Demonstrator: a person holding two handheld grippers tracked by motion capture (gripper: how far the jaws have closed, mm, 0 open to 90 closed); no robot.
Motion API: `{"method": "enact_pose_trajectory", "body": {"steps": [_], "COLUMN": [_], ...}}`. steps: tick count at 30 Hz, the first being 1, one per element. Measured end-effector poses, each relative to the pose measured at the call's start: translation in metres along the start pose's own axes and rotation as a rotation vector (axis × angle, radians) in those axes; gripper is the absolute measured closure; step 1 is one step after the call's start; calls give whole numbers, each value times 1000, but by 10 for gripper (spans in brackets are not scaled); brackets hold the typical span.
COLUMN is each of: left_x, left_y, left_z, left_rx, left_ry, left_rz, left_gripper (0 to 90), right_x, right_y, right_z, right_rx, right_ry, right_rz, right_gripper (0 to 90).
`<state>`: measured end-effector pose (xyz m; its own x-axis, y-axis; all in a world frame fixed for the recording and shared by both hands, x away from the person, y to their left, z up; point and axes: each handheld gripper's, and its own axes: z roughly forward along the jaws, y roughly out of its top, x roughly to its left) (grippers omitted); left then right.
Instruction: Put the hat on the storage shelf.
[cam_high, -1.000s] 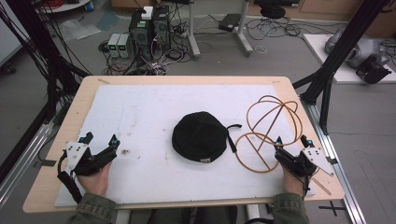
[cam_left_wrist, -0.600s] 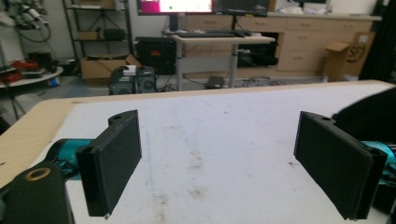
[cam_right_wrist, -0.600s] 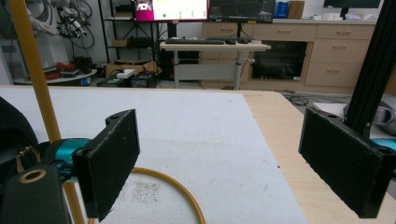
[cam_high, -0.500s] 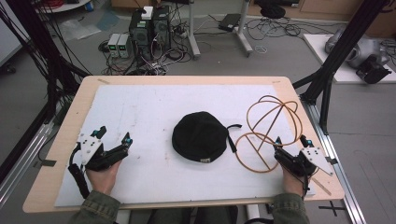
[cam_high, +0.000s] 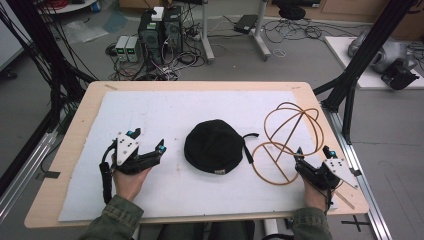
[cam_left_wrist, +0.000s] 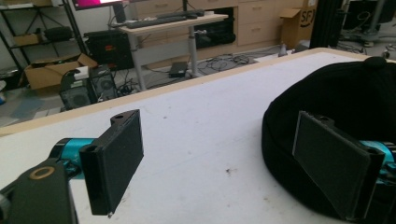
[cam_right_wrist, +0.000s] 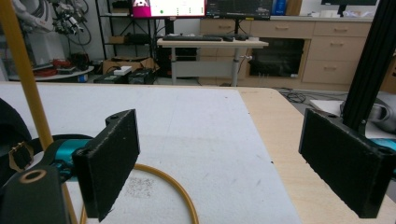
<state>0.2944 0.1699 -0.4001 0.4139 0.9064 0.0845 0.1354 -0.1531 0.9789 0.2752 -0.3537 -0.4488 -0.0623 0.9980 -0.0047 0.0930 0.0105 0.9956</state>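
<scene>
A black cap (cam_high: 214, 146) lies at the middle of the white mat (cam_high: 165, 112), its strap trailing to the right. My left gripper (cam_high: 148, 141) is open just left of the cap, jaws pointing toward it. In the left gripper view (cam_left_wrist: 219, 158) the cap (cam_left_wrist: 336, 100) rises right behind the right jaw, and bare mat lies between the jaws. A round stand of orange wire (cam_high: 285, 140) sits right of the cap. My right gripper (cam_high: 313, 152) is open at the stand's near right edge. The right gripper view (cam_right_wrist: 219, 161) shows the wire's base ring (cam_right_wrist: 175, 189) curving past the left jaw.
The wooden table (cam_high: 80, 115) ends close to both hands at the front edge. Black frame posts (cam_high: 357, 60) stand off the right corner. Computers and cables (cam_high: 160, 30) crowd the floor beyond the far edge. The mat's far half is bare.
My left gripper has moved right and a little forward toward the cap, turning its jaws to face it. The right gripper, cap and wire stand have not moved.
</scene>
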Motion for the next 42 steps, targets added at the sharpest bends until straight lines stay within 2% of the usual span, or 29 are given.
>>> {"method": "enact_pose_trajectory", "body": {"steps": [4,9,10,12,17,20,22,26,30,38,39,42], "left_x": [-6,-10,-10,-14,-26,-31,-40,-48,-61,-76,-80,-86], "left_y": [7,16,16,23,31,32,31,32,31,31,30,28], "left_z": [8,20,20,26,37,41,49,54,64,73,76,80], "left_rx": [14,75,75,105,138,157,186,197,236,255,282,311], "left_ry": [-28,-67,-67,-88,-125,-133,-149,-161,-176,-202,-222,-237], "left_rz": [-5,-9,-9,2,27,26,28,32,35,28,36,37], "left_gripper": [164,165,165,165,164,163,160,160,159,162,165,165], "right_x": [3,2,2,0,-2,-3,-4,-4,-4,-1,0,0], "right_y": [1,2,3,4,4,4,4,5,5,5,5,5], "right_z": [1,1,0,0,-1,-1,-1,-1,-2,0,0,0], "right_rx": [-1,-6,-4,-14,-22,-22,-24,-27,-21,-18,-13,-16], "right_ry": [14,16,15,9,3,1,-1,-4,-3,7,7,9], "right_rz": [-2,3,16,11,26,29,27,29,34,27,31,20], "right_gripper": [116,115,116,116,115,115,115,116,115,115,116,116]}}
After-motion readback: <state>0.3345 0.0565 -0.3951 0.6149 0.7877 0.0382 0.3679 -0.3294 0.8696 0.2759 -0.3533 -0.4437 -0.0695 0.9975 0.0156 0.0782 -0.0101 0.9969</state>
